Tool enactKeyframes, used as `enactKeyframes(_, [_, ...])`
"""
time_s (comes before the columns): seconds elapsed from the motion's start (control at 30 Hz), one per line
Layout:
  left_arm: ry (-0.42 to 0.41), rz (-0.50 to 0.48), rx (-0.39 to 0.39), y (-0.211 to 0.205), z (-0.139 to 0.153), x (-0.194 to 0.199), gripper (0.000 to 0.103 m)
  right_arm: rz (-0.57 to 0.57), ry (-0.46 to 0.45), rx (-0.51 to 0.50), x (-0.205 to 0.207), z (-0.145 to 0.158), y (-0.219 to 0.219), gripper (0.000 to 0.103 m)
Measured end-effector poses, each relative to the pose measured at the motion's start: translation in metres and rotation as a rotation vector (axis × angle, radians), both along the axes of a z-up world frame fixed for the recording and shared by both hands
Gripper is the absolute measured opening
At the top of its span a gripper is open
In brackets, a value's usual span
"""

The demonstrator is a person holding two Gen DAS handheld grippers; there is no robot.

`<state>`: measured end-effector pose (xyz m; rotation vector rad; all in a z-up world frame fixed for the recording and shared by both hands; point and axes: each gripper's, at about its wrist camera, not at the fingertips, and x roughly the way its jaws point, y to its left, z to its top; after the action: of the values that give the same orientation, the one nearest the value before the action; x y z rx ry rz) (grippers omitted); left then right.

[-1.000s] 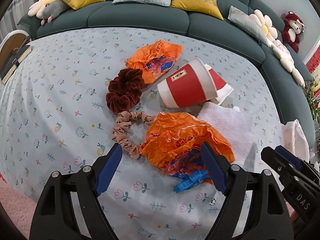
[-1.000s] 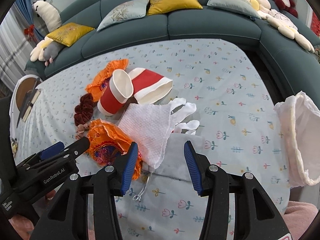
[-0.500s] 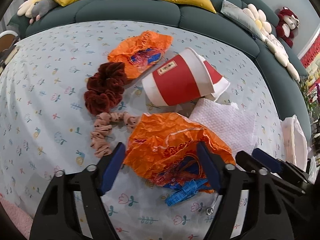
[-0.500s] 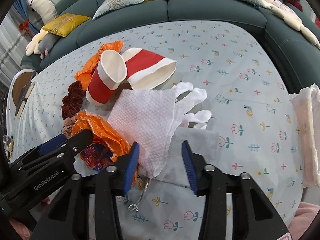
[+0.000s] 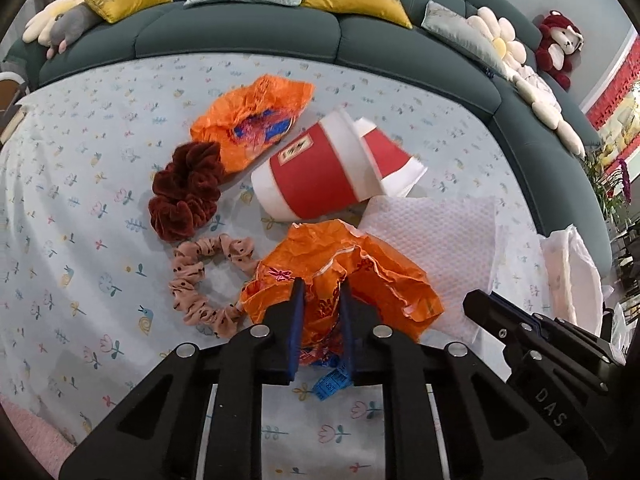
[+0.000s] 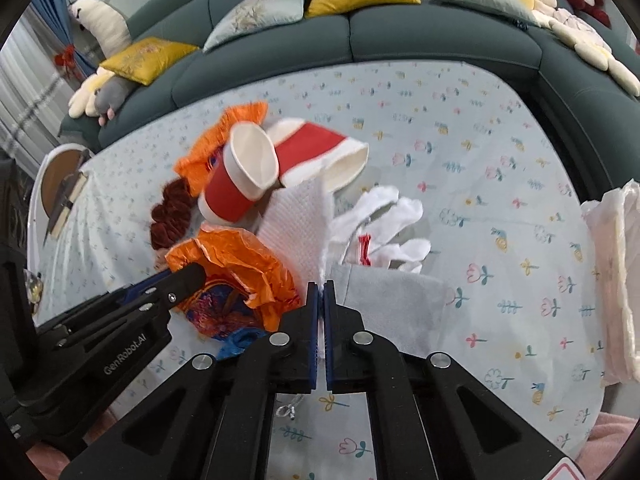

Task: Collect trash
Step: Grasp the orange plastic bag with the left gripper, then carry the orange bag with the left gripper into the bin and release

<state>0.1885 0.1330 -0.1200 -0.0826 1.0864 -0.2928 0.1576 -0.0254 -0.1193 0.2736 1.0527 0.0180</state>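
A crumpled orange wrapper [image 5: 380, 272] lies at the near side of the flowered tablecloth [image 5: 80, 200]. My left gripper [image 5: 320, 284] is closing its jaws and the blue pads press into the wrapper's front fold. A white paper towel [image 6: 300, 232] lies right of that wrapper. My right gripper [image 6: 321, 283] is shut on the towel's near corner. Two red and white paper cups [image 5: 316, 176] lie on their sides behind, with a second orange wrapper [image 5: 256, 116] beyond them. In the right wrist view the left gripper [image 6: 192, 272] sits on the near wrapper [image 6: 240, 260].
A dark red scrunchie [image 5: 186, 192] and a pink dotted scrunchie [image 5: 200, 280] lie left of the wrapper. A white glove [image 6: 384, 216] and grey cloth [image 6: 392, 300] lie by the towel. A white plastic bag [image 6: 616, 280] hangs at the right edge. A teal sofa [image 5: 240, 32] curves behind.
Both grippers closed from wide open: the left one onto the near orange wrapper, the right one onto the paper towel's corner, which has bunched up. Both moved slightly forward.
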Motion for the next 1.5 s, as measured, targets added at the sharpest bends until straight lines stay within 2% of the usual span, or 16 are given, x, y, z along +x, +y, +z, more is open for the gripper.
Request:
enactKeyframes(0.43, [-0.122, -0.028, -0.069, -0.031, 0.075, -0.023, 0.014, -0.036, -0.192, 0.003, -0.031, 0.081, -0.029, 0.002])
enactKeyframes(0.83, [-0.212, -0.097, -0.104, -0.085, 0.127, -0.049, 0.014, -0.141, -0.338, -0.044, -0.081, 0.140, -0.096, 0.002])
enactKeyframes(1.1, [-0.254, -0.192, -0.110, -0.144, 0.148, -0.071, 0.014, -0.248, -0.374, -0.054, -0.121, 0.153, -0.159, 0.002])
enactKeyframes(1.5, [-0.252, -0.337, -0.087, -0.239, 0.145, -0.092, 0.014, -0.398, -0.363, -0.087, -0.166, 0.143, -0.246, 0.002])
